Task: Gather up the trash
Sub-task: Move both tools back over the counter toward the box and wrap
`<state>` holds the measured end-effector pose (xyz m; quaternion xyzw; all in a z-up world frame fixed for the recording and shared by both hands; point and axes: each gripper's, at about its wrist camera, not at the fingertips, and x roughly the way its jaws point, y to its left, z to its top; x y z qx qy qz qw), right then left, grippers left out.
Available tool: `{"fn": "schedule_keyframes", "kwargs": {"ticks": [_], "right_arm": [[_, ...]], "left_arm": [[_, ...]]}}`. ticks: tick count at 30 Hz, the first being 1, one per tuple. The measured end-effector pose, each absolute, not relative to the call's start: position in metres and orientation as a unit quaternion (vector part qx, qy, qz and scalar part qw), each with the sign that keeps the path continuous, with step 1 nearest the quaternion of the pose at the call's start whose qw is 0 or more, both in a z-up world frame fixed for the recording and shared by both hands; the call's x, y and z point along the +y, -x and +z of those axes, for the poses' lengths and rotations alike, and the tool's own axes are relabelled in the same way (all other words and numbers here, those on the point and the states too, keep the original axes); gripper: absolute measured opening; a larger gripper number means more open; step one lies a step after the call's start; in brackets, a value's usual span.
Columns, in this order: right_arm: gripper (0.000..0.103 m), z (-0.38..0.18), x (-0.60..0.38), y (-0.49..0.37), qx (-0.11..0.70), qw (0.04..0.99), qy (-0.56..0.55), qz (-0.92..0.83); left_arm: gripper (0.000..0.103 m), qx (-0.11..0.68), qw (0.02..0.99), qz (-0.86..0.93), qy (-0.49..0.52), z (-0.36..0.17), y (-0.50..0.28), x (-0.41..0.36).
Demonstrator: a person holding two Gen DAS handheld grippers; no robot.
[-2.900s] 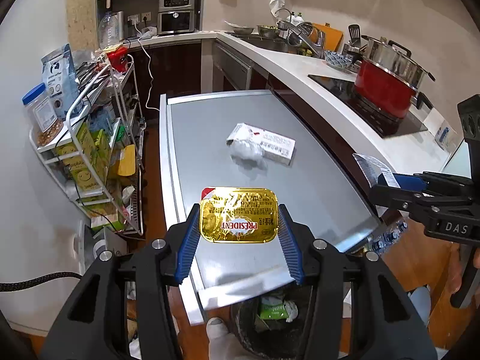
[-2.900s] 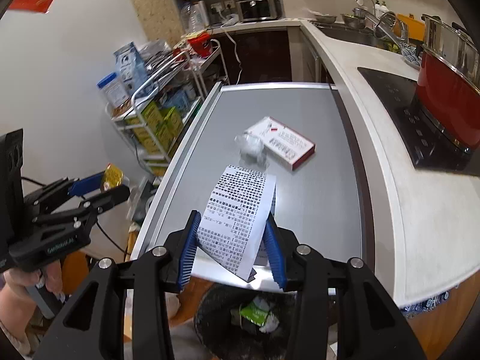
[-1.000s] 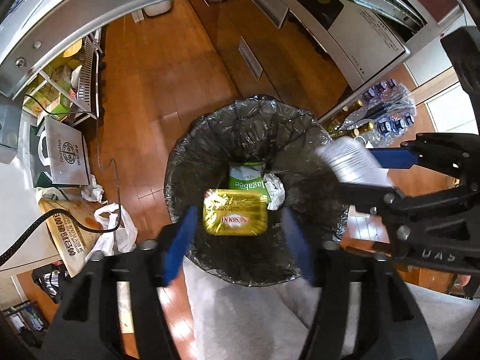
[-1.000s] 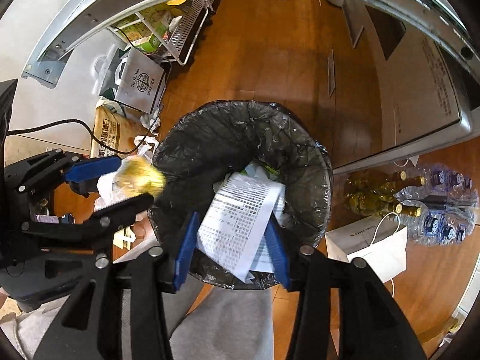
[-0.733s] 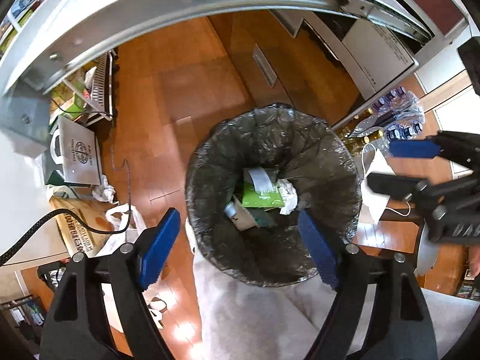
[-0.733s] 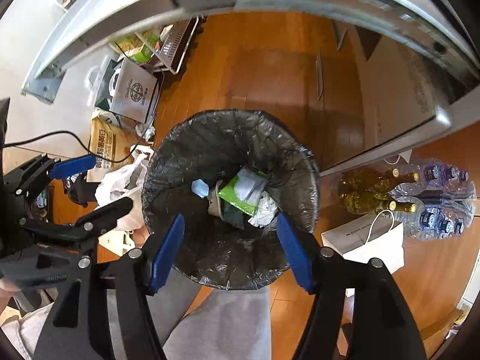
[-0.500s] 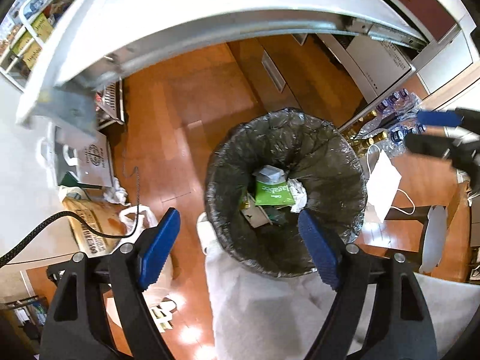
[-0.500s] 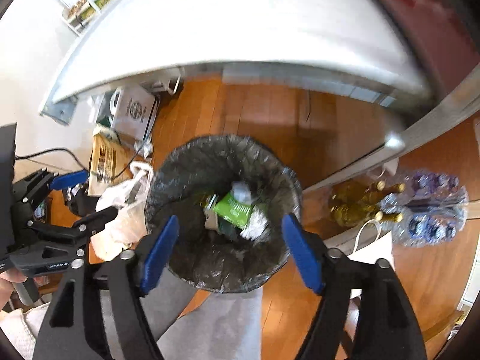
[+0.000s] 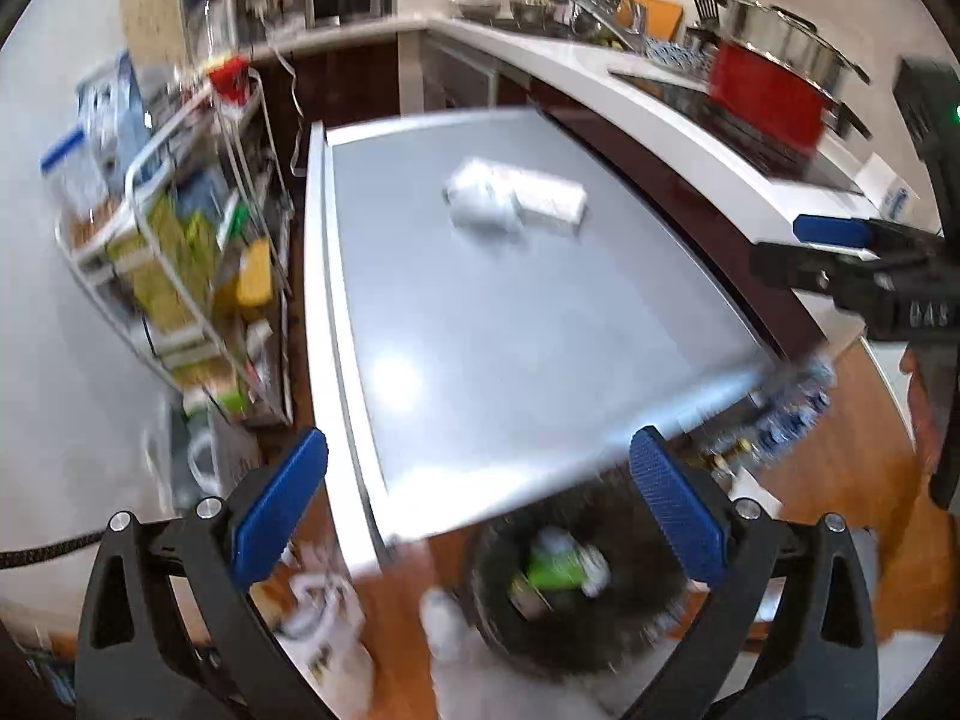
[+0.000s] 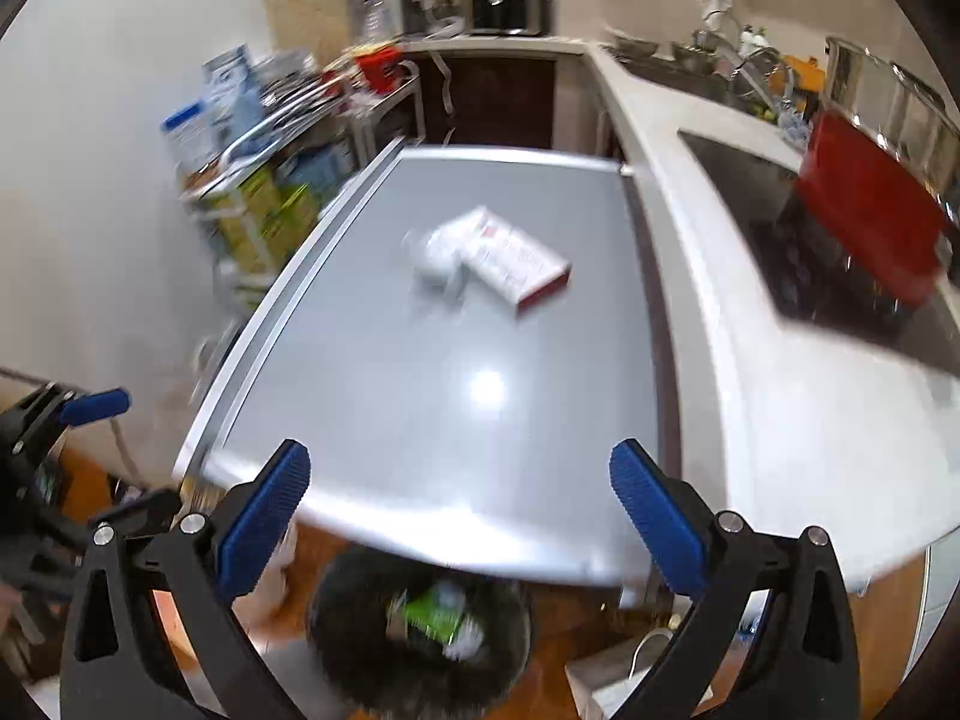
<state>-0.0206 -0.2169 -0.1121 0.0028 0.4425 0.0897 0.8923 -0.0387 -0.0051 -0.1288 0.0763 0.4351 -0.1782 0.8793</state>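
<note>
Two handheld grippers hang over the near edge of a grey bench (image 9: 480, 312), both aimed down and forward. The left gripper (image 9: 480, 498) has blue-padded fingers (image 9: 279, 504) that are opening, now spread wide with nothing between them. The right gripper (image 10: 462, 501) is the same: its fingers (image 10: 651, 519) are opening, far apart and empty.

On the far half of the bench lies the remaining trash: a flat white carton with a dark red edge (image 10: 516, 264), and touching its left end a crumpled clear plastic wrapper (image 10: 435, 258). Both are well apart from the grippers.

Below the near edge of the bench, on a wooden floor, stands a bin lined with a black bag (image 10: 420, 630). Inside it a green packet (image 10: 435, 612) and some white scraps show, blurred.

To the left stands a wire rack (image 9: 180, 276) of packaged food. To the right, a white counter (image 10: 798, 420) carries a cooktop with a red pot (image 10: 870, 216).
</note>
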Motion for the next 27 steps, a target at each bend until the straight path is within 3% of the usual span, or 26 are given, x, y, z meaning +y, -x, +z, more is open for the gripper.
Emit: {"fn": "schedule_keyframes", "kwargs": {"ticks": [7, 16, 19, 24, 26, 27], "right_arm": [[0.099, -0.109, -0.198, -0.101, 0.455, 0.882, 0.087, 0.083], [0.099, -0.121, -0.212, -0.18, 0.494, 0.864, 0.07, 0.061], [0.098, -0.134, -0.211, -0.193, 0.504, 0.86, 0.066, 0.052], [0.098, -0.15, -0.216, -0.207, 0.518, 0.852, 0.051, 0.057], [0.098, -0.155, -0.217, -0.212, 0.523, 0.849, 0.051, 0.056], [0.098, -0.159, -0.216, -0.214, 0.527, 0.846, 0.051, 0.06]], "left_arm": [[0.101, 0.438, 0.874, -0.202, -0.063, -0.14, -0.06, -0.031], [0.1, 0.469, 0.856, -0.214, -0.031, -0.183, -0.141, -0.077], [0.086, 0.483, 0.849, -0.211, -0.036, -0.194, -0.154, -0.088], [0.046, 0.518, 0.828, -0.214, -0.006, -0.216, -0.176, -0.081], [0.036, 0.526, 0.819, -0.227, 0.011, -0.221, -0.181, -0.071], [0.036, 0.525, 0.819, -0.229, 0.02, -0.22, -0.182, -0.065]]}}
